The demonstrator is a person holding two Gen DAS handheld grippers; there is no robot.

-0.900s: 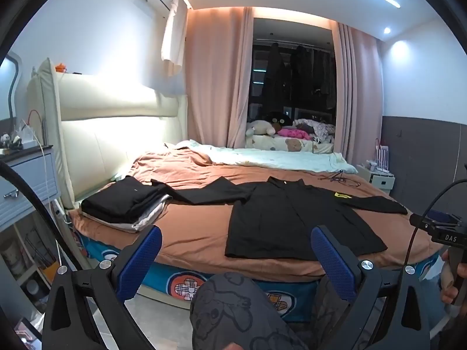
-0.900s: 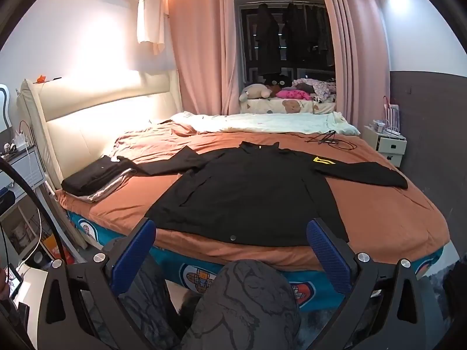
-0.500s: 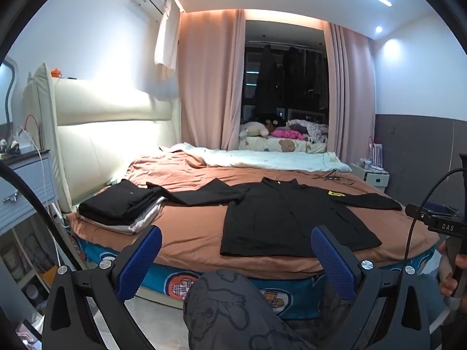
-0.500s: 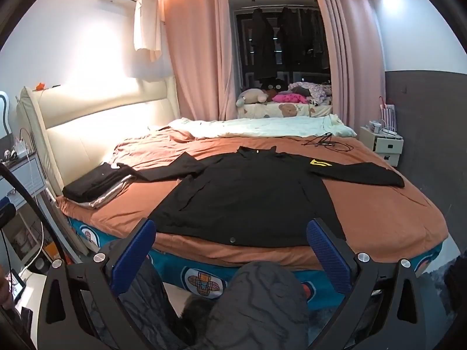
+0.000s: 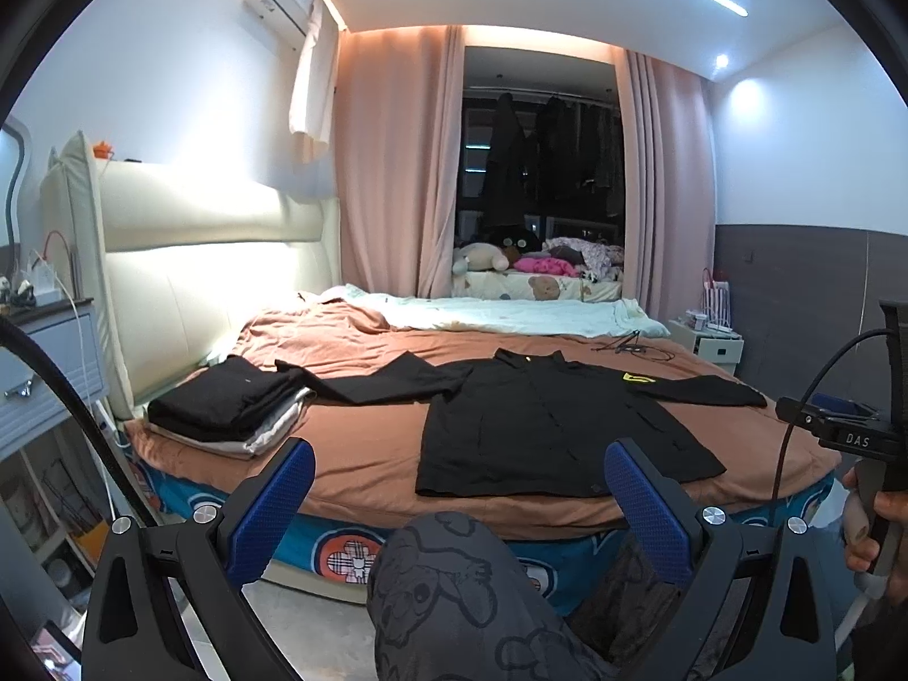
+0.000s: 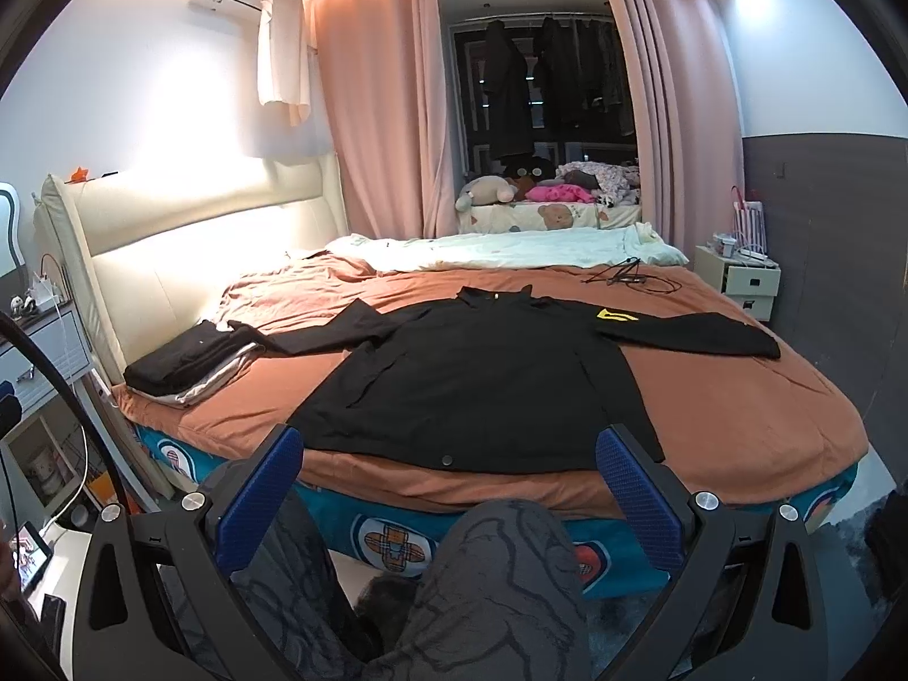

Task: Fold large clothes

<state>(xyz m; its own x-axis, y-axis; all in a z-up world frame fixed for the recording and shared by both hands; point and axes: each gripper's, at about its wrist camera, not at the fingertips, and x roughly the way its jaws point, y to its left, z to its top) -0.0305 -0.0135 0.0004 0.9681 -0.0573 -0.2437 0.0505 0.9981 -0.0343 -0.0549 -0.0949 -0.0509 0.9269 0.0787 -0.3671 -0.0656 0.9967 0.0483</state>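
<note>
Both jaws spread wide w/ nothing in them, left gripper (image 5: 454, 505) & right gripper (image 6: 448, 482) well short of the black jacket (image 6: 482, 380) lying flat at 12 o'clock on the bed (image 6: 738, 425), so I reckon a shallow pinch could snag the brown sheet too.

Garment (image 6: 482, 380): black, with a small yellow mark (image 6: 616, 315) near one shoulder.
Bedsheet (image 6: 738, 397): rust brown, plain.
Bed base (image 5: 340, 550): teal blue, printed with round emblems holding a plaid flower in orange, white and red.
Folded stack (image 5: 227, 403): black on top, pale grey and white beneath.
Quilt (image 6: 511, 247): pale mint.
Headboard (image 5: 187, 261): cream.
Curtains (image 5: 391, 170): dusty pink.
Lower wall panel (image 6: 823, 215): dark grey (white wall above).
Person's trousers (image 5: 454, 596): dark grey with a line-drawn cartoon animal print.
Left hand-held gripper (image 5: 454, 505): black frame; finger pads (image 5: 272, 511) textured blue.
Right hand-held gripper (image 6: 448, 488): same colours.
</note>
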